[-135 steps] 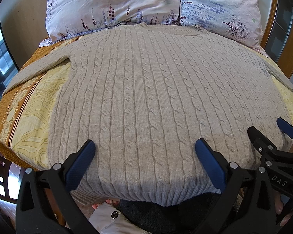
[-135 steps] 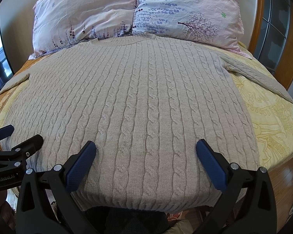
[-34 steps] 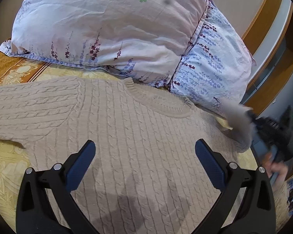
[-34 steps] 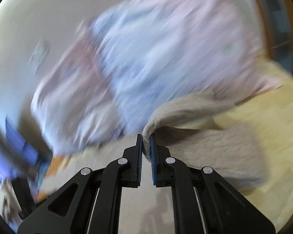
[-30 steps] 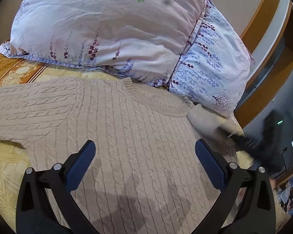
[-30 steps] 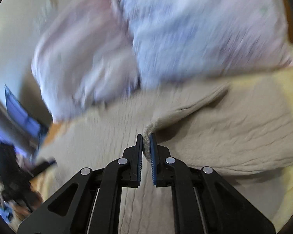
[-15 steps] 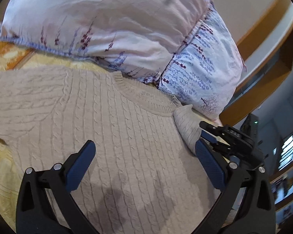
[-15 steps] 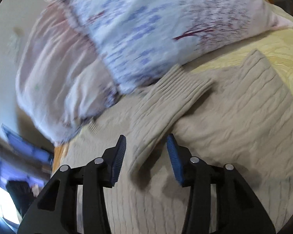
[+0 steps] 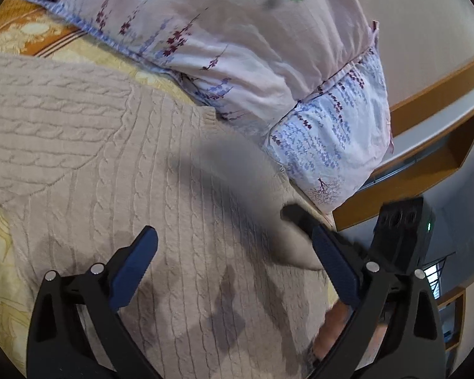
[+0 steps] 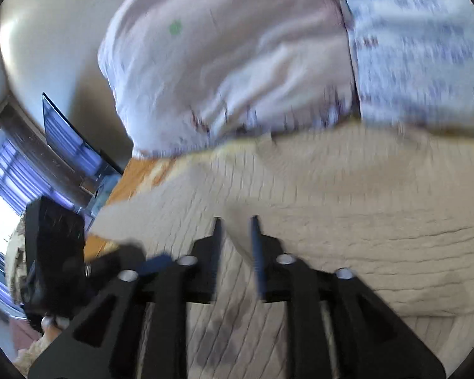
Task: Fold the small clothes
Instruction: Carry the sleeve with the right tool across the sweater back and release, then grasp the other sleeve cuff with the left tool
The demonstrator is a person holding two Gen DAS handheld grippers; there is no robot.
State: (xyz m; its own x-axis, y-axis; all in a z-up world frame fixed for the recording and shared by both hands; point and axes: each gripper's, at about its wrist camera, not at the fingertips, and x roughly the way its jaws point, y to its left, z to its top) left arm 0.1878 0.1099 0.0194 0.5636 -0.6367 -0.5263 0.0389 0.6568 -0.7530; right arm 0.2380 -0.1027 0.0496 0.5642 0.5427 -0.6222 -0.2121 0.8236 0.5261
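Note:
A beige cable-knit sweater [image 9: 148, 170] lies flat on the bed, neckline toward the pillows. Its right sleeve lies folded across the chest [image 10: 379, 221]; its left sleeve [image 9: 31, 120] stretches out to the left. My left gripper [image 9: 233, 259] is open and empty, hovering over the sweater's upper body. My right gripper [image 10: 237, 230] is open by a narrow gap with nothing between its fingers, low over the sweater; the view is blurred. It shows at the right edge of the left wrist view [image 9: 303, 218], and the left gripper shows in the right wrist view [image 10: 136, 259].
Two floral pillows [image 9: 237, 38] lie at the head of the bed, just past the neckline. A yellow and orange bedspread [image 9: 3, 262] shows around the sweater. A wooden headboard and shelf [image 9: 426, 120] stand at the right. A window and a dark screen [image 10: 63, 135] are at the left.
My right gripper carried the right sleeve over the chest, opened and let it go, then moved left over the sweater. My left gripper stayed open and drifted toward the neckline.

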